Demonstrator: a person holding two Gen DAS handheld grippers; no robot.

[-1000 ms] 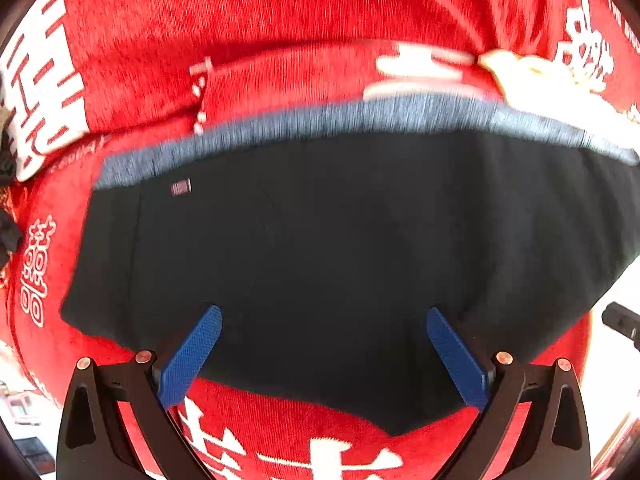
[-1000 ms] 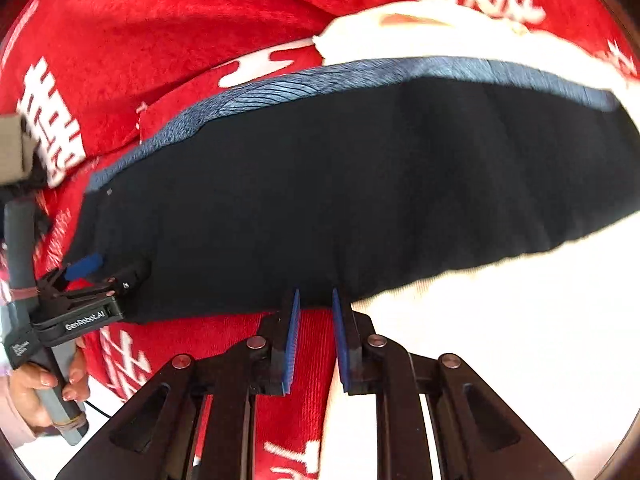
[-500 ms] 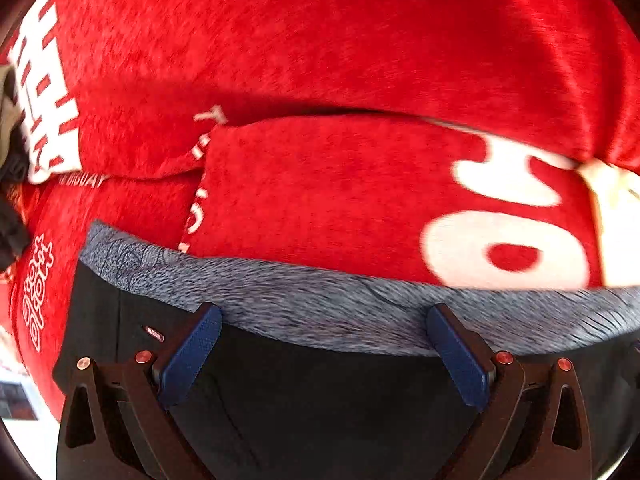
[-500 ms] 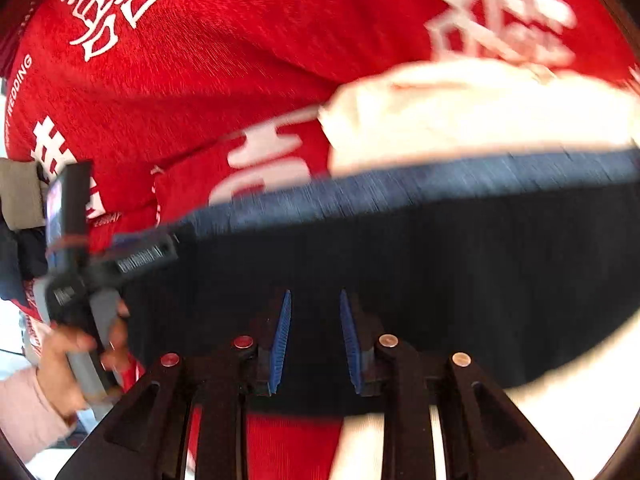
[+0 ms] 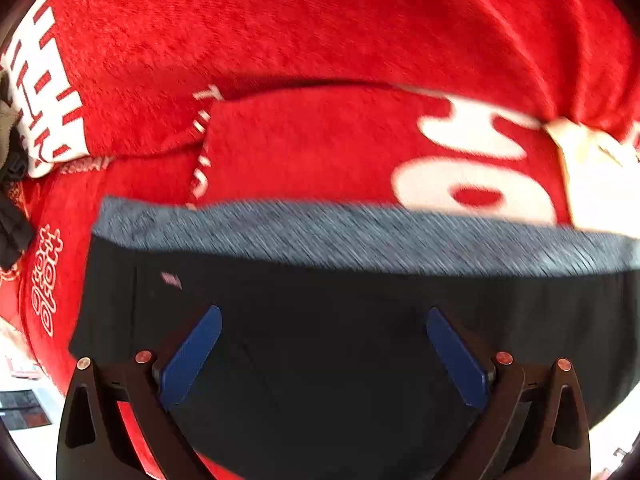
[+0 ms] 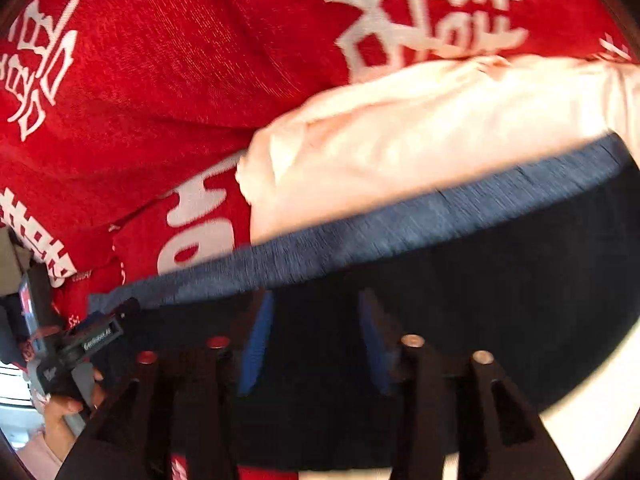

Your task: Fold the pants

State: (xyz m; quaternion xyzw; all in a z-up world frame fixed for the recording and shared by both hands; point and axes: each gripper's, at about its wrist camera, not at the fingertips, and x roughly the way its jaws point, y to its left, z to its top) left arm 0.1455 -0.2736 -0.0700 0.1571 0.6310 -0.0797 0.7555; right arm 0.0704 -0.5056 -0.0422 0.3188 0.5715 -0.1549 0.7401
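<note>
Left wrist view: the left gripper (image 5: 322, 344), blue pads spread wide and pinching nothing, hangs above black pants (image 5: 340, 360) lying folded on a red blanket (image 5: 300, 60), their grey waistband (image 5: 360, 236) along the far edge. Right wrist view: the right gripper (image 6: 316, 344) is opening over the same pants (image 6: 480, 300), its pads apart with dark cloth behind them; a cream cloth (image 6: 420, 136) lies beyond the waistband (image 6: 400, 224), and at lower left a hand (image 6: 64, 412) holds the left gripper (image 6: 96, 332).

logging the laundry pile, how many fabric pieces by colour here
black pants with grey waistband: 1
red blankets with white print: 2, the big one and a folded one
cream cloth: 1
total: 4
</note>
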